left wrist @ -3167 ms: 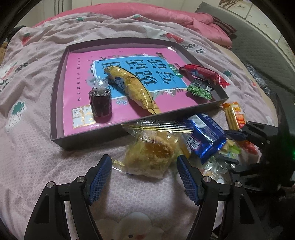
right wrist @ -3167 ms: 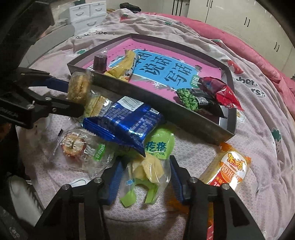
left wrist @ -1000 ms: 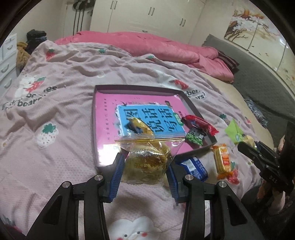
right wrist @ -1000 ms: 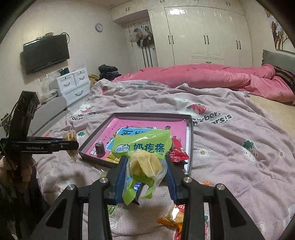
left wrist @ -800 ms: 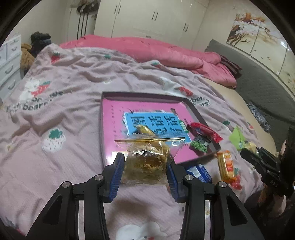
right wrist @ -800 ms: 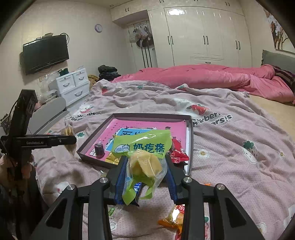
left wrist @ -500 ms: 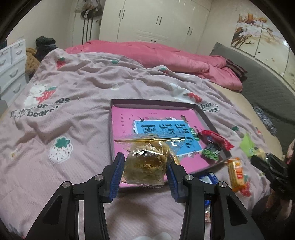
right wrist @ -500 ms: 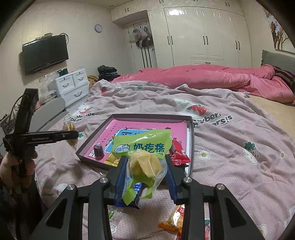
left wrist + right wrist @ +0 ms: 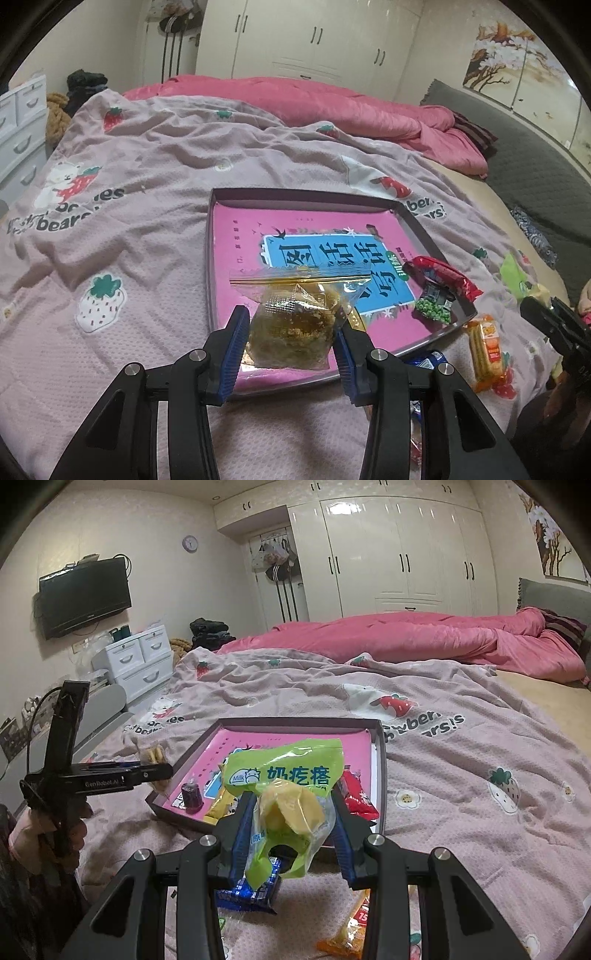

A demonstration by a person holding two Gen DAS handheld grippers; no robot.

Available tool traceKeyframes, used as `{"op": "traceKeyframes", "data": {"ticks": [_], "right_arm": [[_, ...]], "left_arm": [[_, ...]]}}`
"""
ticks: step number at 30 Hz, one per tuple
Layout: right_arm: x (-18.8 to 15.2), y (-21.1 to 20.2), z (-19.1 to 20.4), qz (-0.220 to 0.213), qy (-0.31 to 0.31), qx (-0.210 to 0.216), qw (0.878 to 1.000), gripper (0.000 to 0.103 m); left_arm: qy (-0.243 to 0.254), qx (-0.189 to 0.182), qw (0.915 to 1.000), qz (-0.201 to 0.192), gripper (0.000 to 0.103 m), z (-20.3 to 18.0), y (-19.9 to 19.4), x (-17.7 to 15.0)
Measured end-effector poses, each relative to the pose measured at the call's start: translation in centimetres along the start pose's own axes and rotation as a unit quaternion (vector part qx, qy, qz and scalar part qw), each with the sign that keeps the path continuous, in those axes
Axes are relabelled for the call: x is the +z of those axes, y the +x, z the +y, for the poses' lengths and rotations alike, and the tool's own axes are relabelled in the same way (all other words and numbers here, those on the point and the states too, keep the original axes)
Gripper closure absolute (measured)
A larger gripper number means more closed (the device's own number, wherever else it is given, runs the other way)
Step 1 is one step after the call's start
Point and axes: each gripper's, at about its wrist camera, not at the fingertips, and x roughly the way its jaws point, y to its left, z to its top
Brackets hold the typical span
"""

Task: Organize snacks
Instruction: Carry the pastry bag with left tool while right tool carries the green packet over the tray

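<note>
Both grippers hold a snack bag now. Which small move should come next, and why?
Probably lower the left gripper and release its clear bag into the tray. The bag already hangs over the tray's near part, where the pink floor looks bare. The right gripper can follow with its green bag.

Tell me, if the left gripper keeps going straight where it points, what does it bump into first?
Probably the pink tray: the left gripper, shut on a clear snack bag, aims down at its near part, though depth is hard to judge.
</note>
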Motion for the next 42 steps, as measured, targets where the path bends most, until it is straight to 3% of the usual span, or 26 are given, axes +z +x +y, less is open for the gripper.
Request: {"op": "traceKeyframes", "data": {"ticks": [29, 42], "right_arm": [[1.0, 3.1, 0.1, -0.004, 0.005, -0.026, 1.0, 0.063], [1.5, 4.7, 0.5, 0.003, -0.003, -0.019, 1.0, 0.063]], "left_arm": [[0.006, -0.001, 0.9996, 0.029, 0.057, -0.8, 2.9, -0.8], [0.011, -0.004, 0.9991, 0.041, 0.057, -1.1, 3.7, -1.2]]}}
